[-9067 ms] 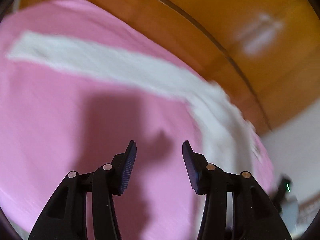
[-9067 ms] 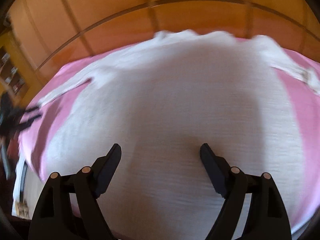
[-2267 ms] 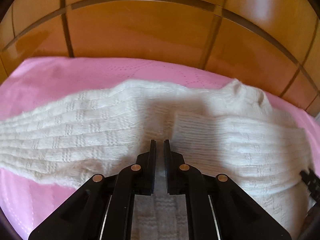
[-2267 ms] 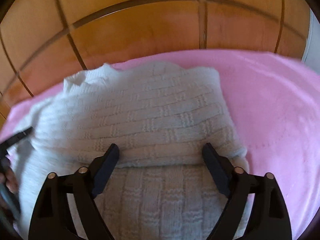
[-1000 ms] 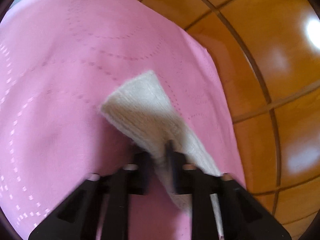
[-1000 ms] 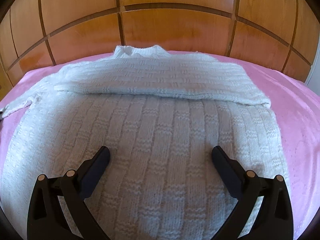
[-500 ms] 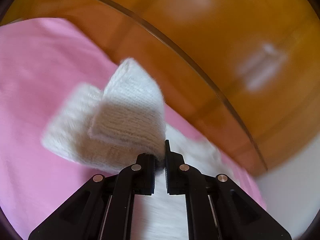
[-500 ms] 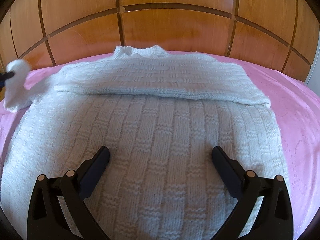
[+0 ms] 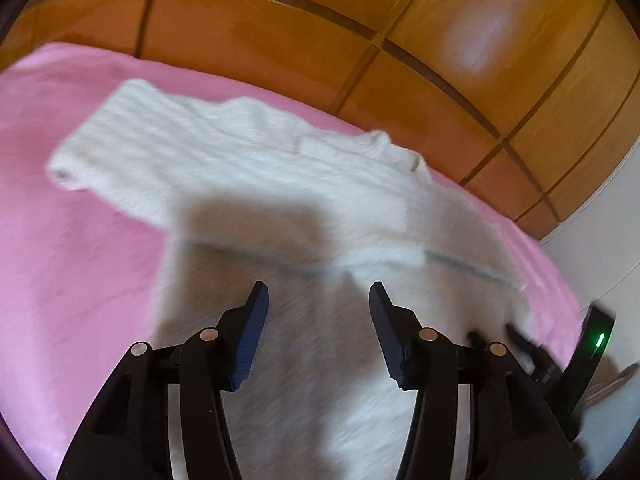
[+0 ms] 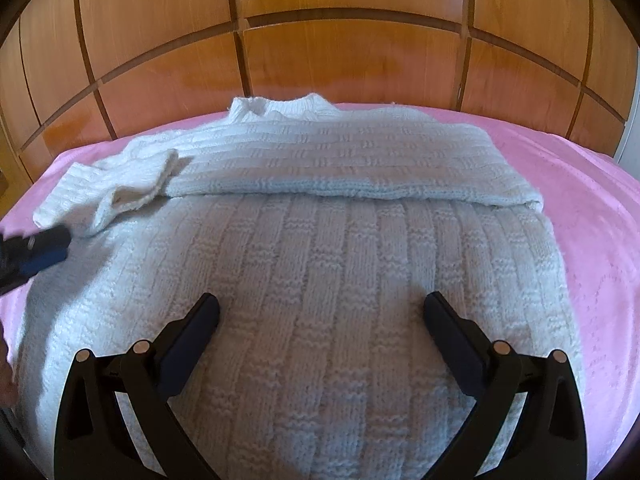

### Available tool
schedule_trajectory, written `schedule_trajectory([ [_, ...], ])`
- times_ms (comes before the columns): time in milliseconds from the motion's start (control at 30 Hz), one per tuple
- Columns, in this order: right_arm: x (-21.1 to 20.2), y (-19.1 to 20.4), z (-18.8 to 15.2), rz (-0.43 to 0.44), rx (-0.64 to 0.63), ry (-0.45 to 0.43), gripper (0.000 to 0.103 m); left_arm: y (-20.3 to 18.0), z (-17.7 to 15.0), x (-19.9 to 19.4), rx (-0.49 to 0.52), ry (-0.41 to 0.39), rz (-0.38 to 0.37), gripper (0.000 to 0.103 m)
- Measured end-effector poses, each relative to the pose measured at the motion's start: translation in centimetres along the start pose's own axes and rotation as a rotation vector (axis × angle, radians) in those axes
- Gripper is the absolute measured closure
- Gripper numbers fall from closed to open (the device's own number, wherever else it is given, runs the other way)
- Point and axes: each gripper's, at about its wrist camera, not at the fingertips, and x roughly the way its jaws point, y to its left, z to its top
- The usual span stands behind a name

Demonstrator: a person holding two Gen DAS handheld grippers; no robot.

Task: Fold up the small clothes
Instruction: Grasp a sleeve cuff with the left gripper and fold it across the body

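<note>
A white knitted sweater lies flat on the pink bedspread, collar towards the headboard. Its right sleeve is folded across the chest. The left sleeve lies loosely doubled over at the left shoulder. My left gripper hovers over the sweater; its jaws are opening and nothing is between them. One of its fingers shows at the left edge of the right wrist view, just below the dropped cuff. My right gripper stands wide open above the sweater's lower body, holding nothing.
A wooden panelled headboard rises right behind the bed. A pale wall stands at the right. The right gripper's body with a green light shows at the right edge of the left wrist view. Pink bedspread lies bare on both sides of the sweater.
My left gripper swung the sleeve cuff in over the sweater's left shoulder, then opened and let it drop there. The right gripper has stayed still and open.
</note>
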Motion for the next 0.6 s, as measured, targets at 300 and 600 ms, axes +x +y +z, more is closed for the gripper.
schedule_trajectory([
  [300, 1.4, 4.5, 5.4, 0.426, 0.159, 0.119, 0.027, 1.1, -2.2, -0.7, 0.053, -0.065, 0.073, 0.052],
  [600, 5.6, 12.1, 9.0, 0.385, 0.003, 0.201, 0.096, 2.0, -2.3, -0.3, 0.023, -0.08, 0.034, 0.052],
])
